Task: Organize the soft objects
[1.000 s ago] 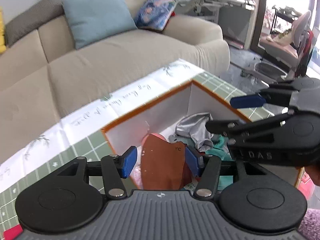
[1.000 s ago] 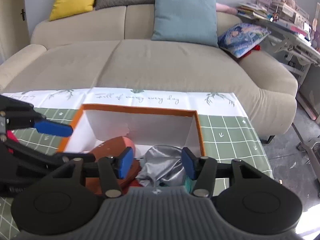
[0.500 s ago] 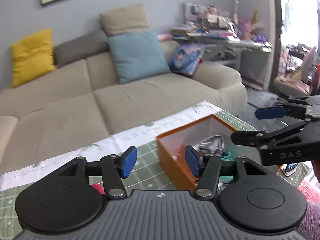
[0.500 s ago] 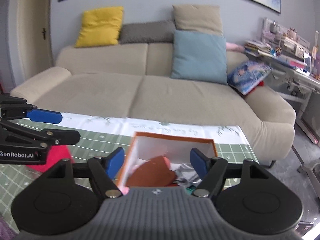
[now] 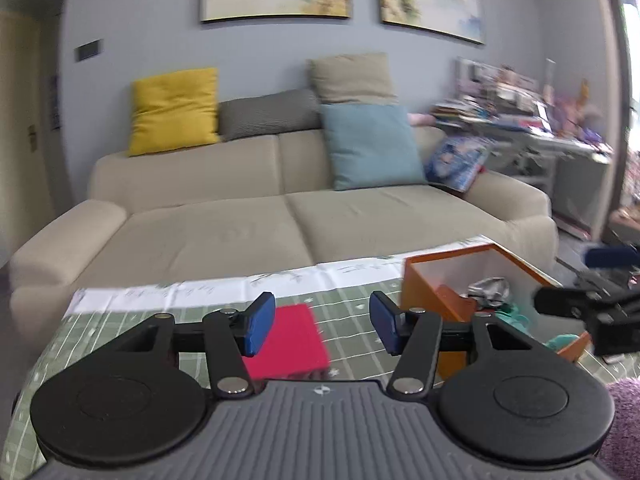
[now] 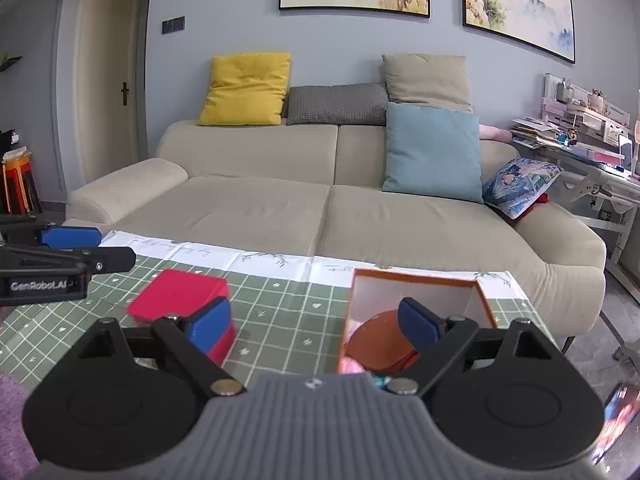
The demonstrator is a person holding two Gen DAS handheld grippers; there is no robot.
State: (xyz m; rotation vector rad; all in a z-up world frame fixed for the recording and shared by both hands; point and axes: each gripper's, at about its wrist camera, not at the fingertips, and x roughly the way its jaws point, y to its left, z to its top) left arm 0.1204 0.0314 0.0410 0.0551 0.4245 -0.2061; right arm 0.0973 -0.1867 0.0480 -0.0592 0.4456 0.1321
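Bare tablecloth (image 6: pixel 288 320) lies open between the red box (image 6: pixel 176 296) and orange box (image 6: pixel 416 276).

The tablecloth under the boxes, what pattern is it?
Green with a white grid, white band along the sofa edge; clearest from the right wrist.

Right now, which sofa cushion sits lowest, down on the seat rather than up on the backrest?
The blue patterned cushion at the sofa's right end, against the armrest. The yellow, grey and beige ones sit atop the backrest; the plain light-blue one leans upright.
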